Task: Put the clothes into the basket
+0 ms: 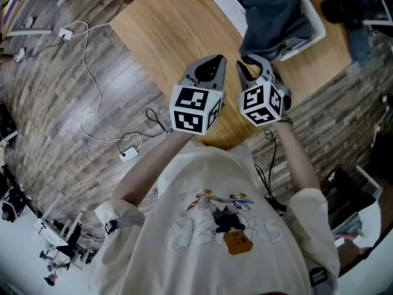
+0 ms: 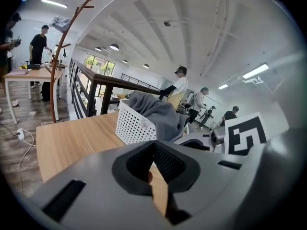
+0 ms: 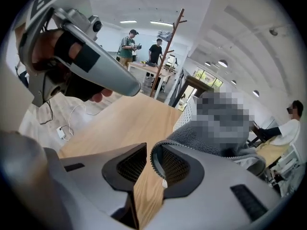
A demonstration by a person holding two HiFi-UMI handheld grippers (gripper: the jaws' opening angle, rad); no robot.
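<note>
**Grey garment hangs out of the basket, right tongs at its zip edge**

The white perforated basket (image 1: 316,28) stands at the far side of the wooden desk (image 1: 178,23). A grey-blue garment (image 1: 270,11) is heaped in it, and a flap spills over the near rim toward the person, so I'd call the job close to done but not finished.

The left tongs (image 2: 153,150) are squeezed fully together with nothing in them, hovering over bare wood just beside the right tongs (image 3: 147,152). The right tongs stand a little apart; the garment's toothed zip edge (image 3: 154,159) curls round the tip of one pad and lies along its inner face. Wood shows through the gap, so the pads aren't pinching it.

The cloth looks thick, soft and fleecy; I'd expect it to be light and limp, sagging and trailing from whatever point is held. It seems neither fragile nor slippery. The zip tape looks firmer than the cloth and should give the pads a ridge to bite on. The hanging flap near that zip seems the place to take hold; lifted clear of the rim, it could be dropped onto the heap. A low pull might drag the rest out, or tug the basket along.
</note>
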